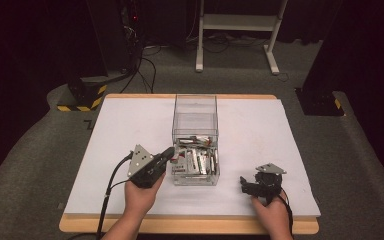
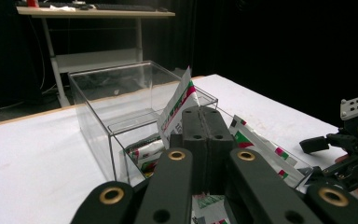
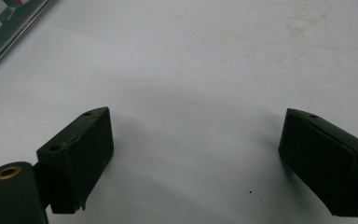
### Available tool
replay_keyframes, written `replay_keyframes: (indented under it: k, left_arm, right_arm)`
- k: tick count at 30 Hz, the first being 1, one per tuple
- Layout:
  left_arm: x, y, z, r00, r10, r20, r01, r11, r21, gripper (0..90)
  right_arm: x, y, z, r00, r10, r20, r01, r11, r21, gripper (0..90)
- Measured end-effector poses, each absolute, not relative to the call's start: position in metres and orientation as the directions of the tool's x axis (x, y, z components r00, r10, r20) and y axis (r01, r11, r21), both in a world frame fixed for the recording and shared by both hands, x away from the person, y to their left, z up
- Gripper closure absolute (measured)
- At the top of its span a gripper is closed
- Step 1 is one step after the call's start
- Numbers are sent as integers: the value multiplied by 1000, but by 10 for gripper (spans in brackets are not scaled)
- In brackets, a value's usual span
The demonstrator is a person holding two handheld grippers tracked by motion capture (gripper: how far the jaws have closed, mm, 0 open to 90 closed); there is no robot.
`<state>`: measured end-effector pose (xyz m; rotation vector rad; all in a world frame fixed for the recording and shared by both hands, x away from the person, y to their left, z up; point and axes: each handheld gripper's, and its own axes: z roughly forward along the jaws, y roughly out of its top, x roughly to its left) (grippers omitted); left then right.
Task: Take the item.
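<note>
Near the middle of the high view, a clear plastic box [image 1: 195, 140] stands on the white bench [image 1: 115, 130], its front compartment stacked with small foil packets [image 1: 196, 161] and its rear compartment seemingly bare. Left of the box's front corner, the left gripper [image 1: 168, 153] points toward that front compartment. Its own camera shows the jaws clenched on one packet [image 2: 179, 103], which stands up from the pinch in the centre of the frame, white with red and green print, above the loose ones in the box.

Such a packet looks light, thin and floppy. Held by one end it will likely droop or swing, and the glossy foil may slide between the pads unless the pinch is firm. The grip seems to sit low on the packet, close to an edge; a hold on the flat sealed margin is probably safest, since squeezing the filled middle could burst it or let it squirt out. Neighbouring packets overlap, so a second one may cling and come along.

Lower right in the high view, the right gripper [image 1: 245, 186] rests on the bench, well apart from the box. Its jaws stand wide and released, with bare white surface between them.
</note>
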<state>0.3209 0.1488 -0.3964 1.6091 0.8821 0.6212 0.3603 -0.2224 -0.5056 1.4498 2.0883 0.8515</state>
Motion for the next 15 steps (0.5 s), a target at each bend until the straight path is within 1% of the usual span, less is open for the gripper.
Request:
replay_keyframes:
  k: [15]
  left_arm:
    - [321,158,-397,567,821,-64,219,-75,973,897]
  right_arm:
    - [360,-222,-506,-342,940,-21,657,255,709,101]
